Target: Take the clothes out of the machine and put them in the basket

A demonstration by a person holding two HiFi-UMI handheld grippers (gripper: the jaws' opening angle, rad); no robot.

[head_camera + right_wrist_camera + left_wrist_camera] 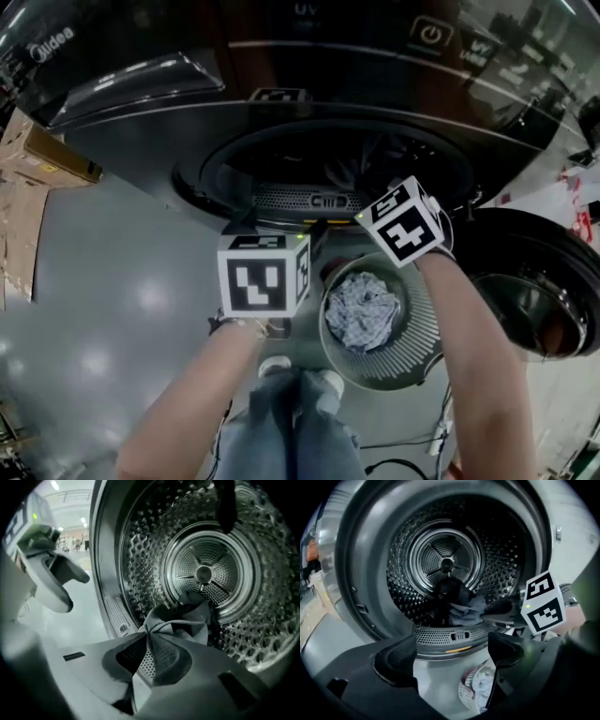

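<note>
My right gripper (146, 637) has its jaws pinched shut on a fold of the grey garment (187, 620), the rest trailing into the drum (243, 634). Soft, light and limp, I judge; bunched cloth holds best. My left gripper (454, 656) gapes wide, empty, near the basket (417, 328).

Shiny perforated metal drum (262, 634); soft matt cloth (190, 620) (creased).

My left gripper (454, 657) slants downward, jaws wide apart and nothing between them. My right gripper (147, 640) has its jaws pinched on a fold of grey cloth (187, 623). Both forearms (478, 347) reach forward, side by side.
</note>
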